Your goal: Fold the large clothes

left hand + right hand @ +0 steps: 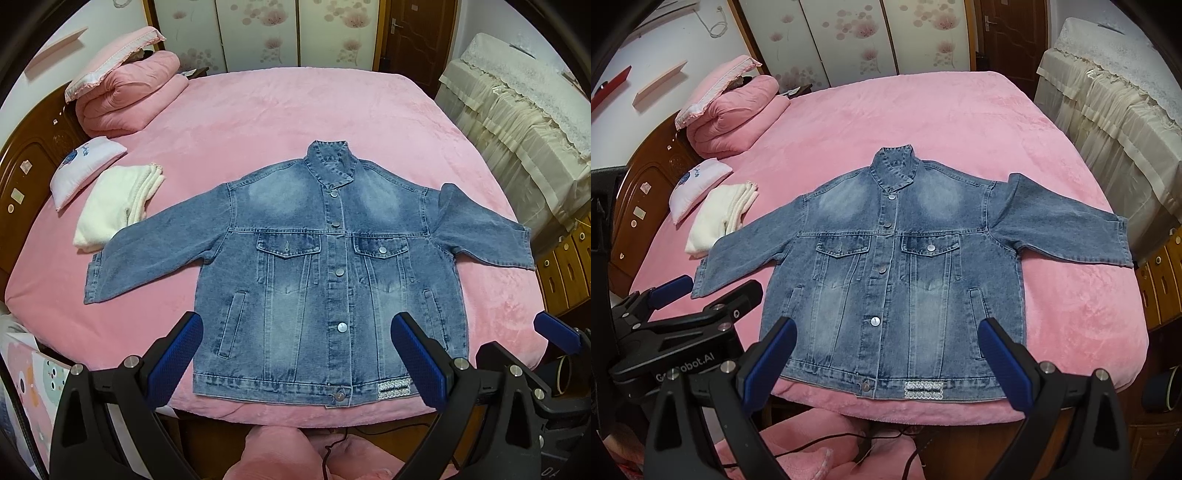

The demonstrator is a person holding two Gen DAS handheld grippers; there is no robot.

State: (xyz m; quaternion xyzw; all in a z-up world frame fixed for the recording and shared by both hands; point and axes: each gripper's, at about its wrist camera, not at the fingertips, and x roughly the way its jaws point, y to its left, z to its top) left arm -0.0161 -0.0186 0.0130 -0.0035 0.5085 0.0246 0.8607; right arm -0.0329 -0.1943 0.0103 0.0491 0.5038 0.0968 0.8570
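A blue denim jacket (317, 258) (886, 266) lies spread flat and buttoned on the pink bed (295, 122) (905, 122). Its front faces up, the collar points away, the hem runs along the near edge, and both sleeves stretch out sideways. My left gripper (295, 325) hovers open above the hem with nothing between its blue pads (184, 343). It also shows at the left of the right wrist view as the left gripper (724, 282), near the left sleeve cuff. My right gripper (886, 326) is likewise open and empty over the hem; one of its blue fingers (554, 328) shows beside the bed's right corner.
A folded pink quilt (129, 96) under a pillow, a small white pillow (86, 166) and a folded white towel (114, 206) lie at the bed's left. A wooden headboard (33, 173) is further left. Cream-covered furniture (517, 122) and wooden drawers (565, 266) stand right. Pink cloth (280, 454) and a cable lie below.
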